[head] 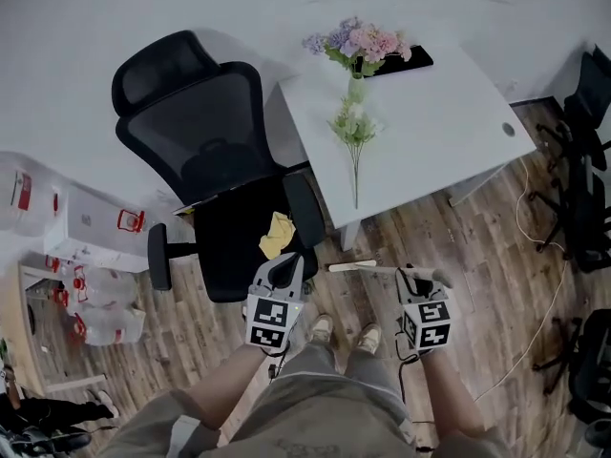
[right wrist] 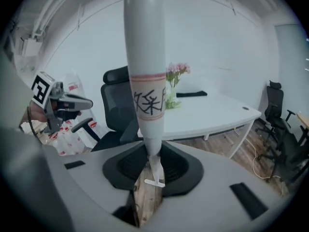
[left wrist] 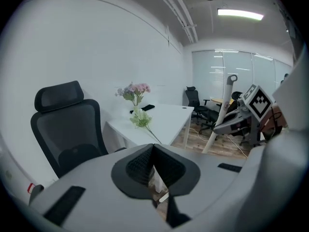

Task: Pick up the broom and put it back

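The broom's white handle (head: 382, 269) lies nearly level across the wood floor in the head view, just in front of the desk. My right gripper (head: 416, 277) is shut on the handle. In the right gripper view the handle (right wrist: 145, 57) rises thick between the jaws of the right gripper (right wrist: 149, 164), with a red band and black characters on it. My left gripper (head: 284, 271) hovers by the chair's seat, shut with nothing in it. The left gripper view shows the left gripper (left wrist: 153, 151) with its pads together, and the handle (left wrist: 219, 116) slanting at the right. The broom's head is out of sight.
A black office chair (head: 205, 132) with a yellow cloth (head: 277, 234) on its seat stands to the left. A white desk (head: 439, 141) holds a vase of flowers (head: 355, 84). More black chairs (head: 582, 189) and a floor cable (head: 535, 322) lie right; bags (head: 95, 294) left.
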`<state>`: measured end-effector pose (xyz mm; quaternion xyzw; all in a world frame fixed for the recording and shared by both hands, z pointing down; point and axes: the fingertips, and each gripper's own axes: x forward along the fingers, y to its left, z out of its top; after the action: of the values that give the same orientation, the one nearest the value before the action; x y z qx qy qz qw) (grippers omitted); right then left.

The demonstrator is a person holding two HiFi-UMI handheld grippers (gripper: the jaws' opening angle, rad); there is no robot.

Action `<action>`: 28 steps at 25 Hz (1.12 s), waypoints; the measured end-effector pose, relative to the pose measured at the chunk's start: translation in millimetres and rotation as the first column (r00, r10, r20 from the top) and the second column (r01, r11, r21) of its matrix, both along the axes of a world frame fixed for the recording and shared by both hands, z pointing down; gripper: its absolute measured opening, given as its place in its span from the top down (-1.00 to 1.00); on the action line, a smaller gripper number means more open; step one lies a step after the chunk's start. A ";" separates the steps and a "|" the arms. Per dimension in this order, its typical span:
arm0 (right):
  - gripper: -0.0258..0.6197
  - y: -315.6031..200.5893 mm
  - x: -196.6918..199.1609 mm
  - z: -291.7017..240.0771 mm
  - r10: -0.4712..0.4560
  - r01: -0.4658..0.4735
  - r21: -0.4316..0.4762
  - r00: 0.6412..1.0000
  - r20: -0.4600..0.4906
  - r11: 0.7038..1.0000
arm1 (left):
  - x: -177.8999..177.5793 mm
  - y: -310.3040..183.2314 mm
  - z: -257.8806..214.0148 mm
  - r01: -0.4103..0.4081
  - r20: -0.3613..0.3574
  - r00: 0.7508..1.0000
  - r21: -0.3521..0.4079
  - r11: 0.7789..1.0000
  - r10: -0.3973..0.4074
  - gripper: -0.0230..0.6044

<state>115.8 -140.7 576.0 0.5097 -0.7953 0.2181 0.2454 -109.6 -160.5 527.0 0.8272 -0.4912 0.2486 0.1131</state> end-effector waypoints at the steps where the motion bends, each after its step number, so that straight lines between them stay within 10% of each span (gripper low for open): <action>1: 0.60 -3.6 2.3 -19.5 0.002 -0.002 0.035 1.000 0.008 0.999 | 0.9 -2.9 -10.4 0.003 -0.007 1.000 0.018 1.000 -0.003 0.87; 16: 0.60 16.4 33.5 -244.5 -0.026 0.032 0.451 0.999 -0.018 0.892 | 11.3 -17.6 -183.7 -0.055 -0.031 0.997 0.315 0.948 0.068 0.87; 28: 0.60 72.4 109.0 -277.0 0.024 -0.034 0.446 0.999 0.027 0.894 | 76.7 10.0 -225.8 -0.172 -0.061 0.976 0.366 0.914 0.209 0.87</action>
<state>224.7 -68.3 299.0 0.5617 -0.8190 0.0389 0.1104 -32.9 -150.5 301.2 0.8891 -0.4390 0.1232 -0.0404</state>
